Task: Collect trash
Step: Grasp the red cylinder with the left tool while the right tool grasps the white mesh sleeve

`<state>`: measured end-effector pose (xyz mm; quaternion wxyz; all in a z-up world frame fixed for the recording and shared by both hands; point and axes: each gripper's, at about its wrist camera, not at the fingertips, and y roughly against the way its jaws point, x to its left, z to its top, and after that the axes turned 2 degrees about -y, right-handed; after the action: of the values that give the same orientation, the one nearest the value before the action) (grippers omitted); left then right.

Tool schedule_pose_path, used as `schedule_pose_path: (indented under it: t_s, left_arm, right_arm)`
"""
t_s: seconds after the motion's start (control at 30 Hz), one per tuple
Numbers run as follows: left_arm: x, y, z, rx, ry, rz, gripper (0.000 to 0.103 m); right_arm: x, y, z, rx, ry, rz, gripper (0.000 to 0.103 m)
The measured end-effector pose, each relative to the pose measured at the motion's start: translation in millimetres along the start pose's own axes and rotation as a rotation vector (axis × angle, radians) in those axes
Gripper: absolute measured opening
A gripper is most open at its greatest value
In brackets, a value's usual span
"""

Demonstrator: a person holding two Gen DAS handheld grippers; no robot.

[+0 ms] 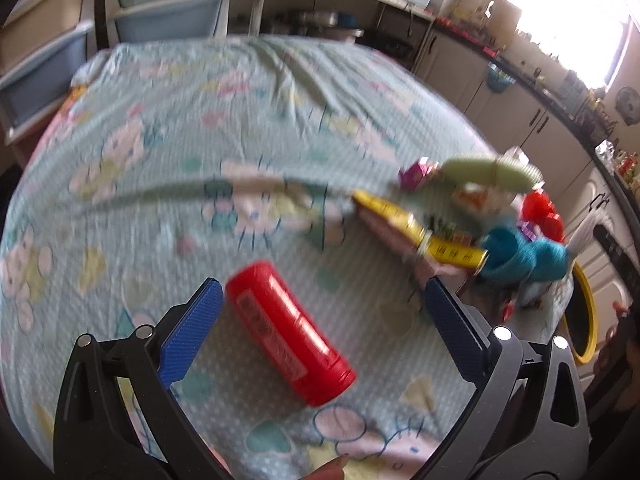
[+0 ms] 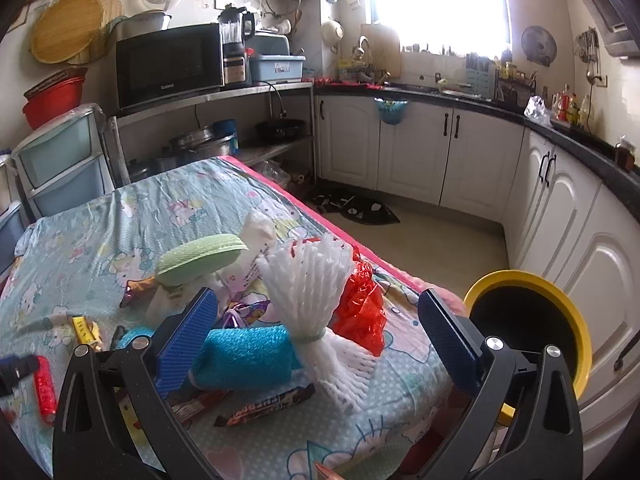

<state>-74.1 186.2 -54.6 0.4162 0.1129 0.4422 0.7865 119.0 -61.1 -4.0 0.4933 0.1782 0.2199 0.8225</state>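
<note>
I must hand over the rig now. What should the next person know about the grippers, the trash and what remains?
Left gripper: open, empty, its fingers either side of the red can lying on the tablecloth.
Right gripper: open, empty, over the trash pile: white foam net, blue foam roll, red plastic bag, green foam piece, snack wrappers.
Yellow-rimmed bin: beside the table's edge; its inside is too dark to see.
Done: nothing visibly collected.
Left: grasp the can, then move every piece into the bin.
</note>
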Motion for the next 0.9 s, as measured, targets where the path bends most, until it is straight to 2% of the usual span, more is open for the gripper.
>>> schedule_pose_path:
  t_s: [0.17,0.27,0.37,0.4,0.43,0.5,0.53,0.6,0.63,0.7,0.73,0.9]
  left_arm:
    - [6.7,-17.3,-6.0,0.075,0.041,0.028,0.093]
    - [15.7,-29.3,-8.8,0.129,0.128,-0.028,0.093]
    - [14.2,-30.7,-7.9,0.12,0.128,-0.035,0.093]
    - [12.4,-31.3,-7.1,0.12,0.121,-0.048,0.091]
    - [11.8,-31.9,-6.8,0.12,0.122,-0.05,0.088]
    - [12.0,-33.2,-6.3,0.115,0.121,-0.029,0.075]
    - [13.1,-32.6,-5.9,0.109,0.121,-0.022,0.071]
    - [15.9,-32.8,-4.1,0.103,0.117,-0.017,0.054]
    - [18.9,-32.7,-3.7,0.101,0.121,-0.014,0.05]
    - [22.7,-33.6,-0.7,0.103,0.137,-0.009,0.033]
    - [25.1,-33.4,-0.3,0.101,0.138,-0.012,0.03]
    - [28.7,-29.5,0.7,0.096,0.127,-0.058,0.029]
  right_arm:
    - [-5.4,-22.0,3.0,0.055,-0.017,0.032,0.097]
    - [-7.2,-34.0,5.3,0.094,-0.027,0.054,0.097]
    - [-7.8,-44.6,7.6,0.123,-0.036,0.076,0.094]
    - [-8.2,-46.8,7.8,0.13,-0.038,0.08,0.091]
    - [-8.2,-48.5,8.5,0.136,-0.039,0.086,0.083]
    - [-9.0,-51.2,9.7,0.148,-0.038,0.1,0.073]
    - [-9.0,-51.3,10.0,0.151,-0.036,0.11,0.062]
    - [-10.0,-49.6,10.7,0.153,-0.031,0.126,0.043]
    - [-11.3,-47.9,10.5,0.154,-0.029,0.138,0.03]
    - [-14.7,-44.3,10.5,0.154,-0.03,0.149,0.026]
    - [-16.7,-40.9,9.9,0.151,-0.031,0.156,0.024]
    - [-25.5,-23.7,7.3,0.141,-0.043,0.179,0.023]
